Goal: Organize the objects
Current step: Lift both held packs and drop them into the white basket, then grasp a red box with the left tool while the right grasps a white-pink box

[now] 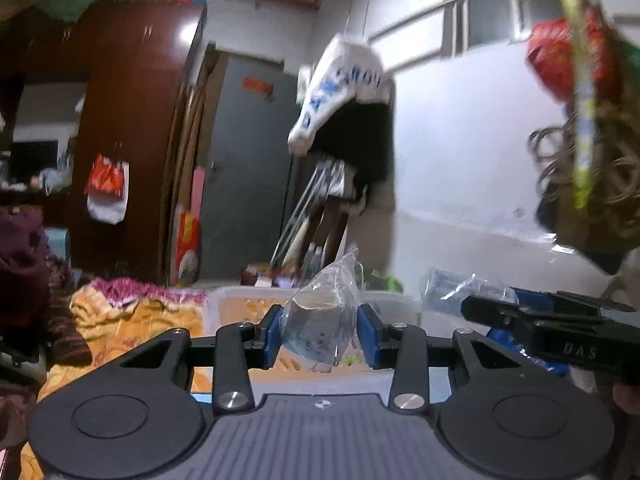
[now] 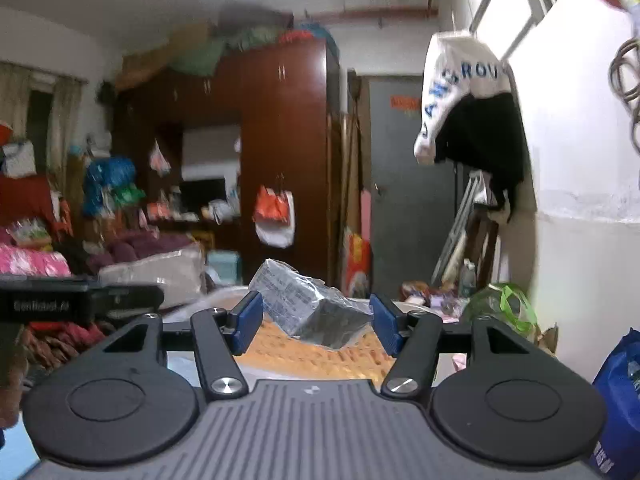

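My left gripper (image 1: 323,334) is shut on a clear plastic bag with a dark, printed item inside (image 1: 322,320), held up above a white perforated basket (image 1: 240,306). My right gripper (image 2: 316,320) is shut on a box wrapped in clear plastic with printed text (image 2: 304,304), held tilted above the same basket (image 2: 320,354), whose orange perforated inside shows below. The right gripper also shows at the right of the left wrist view (image 1: 532,320), with its wrapped box (image 1: 460,288) ahead of it. The left gripper's body shows at the left of the right wrist view (image 2: 76,300).
A bed with orange and patterned blankets (image 1: 132,320) lies to the left. A dark wardrobe (image 2: 280,160) and a grey door (image 2: 408,200) stand at the back. A white wall (image 2: 580,160) with hanging clothes (image 2: 472,120) is on the right. A blue bag (image 2: 620,400) sits low right.
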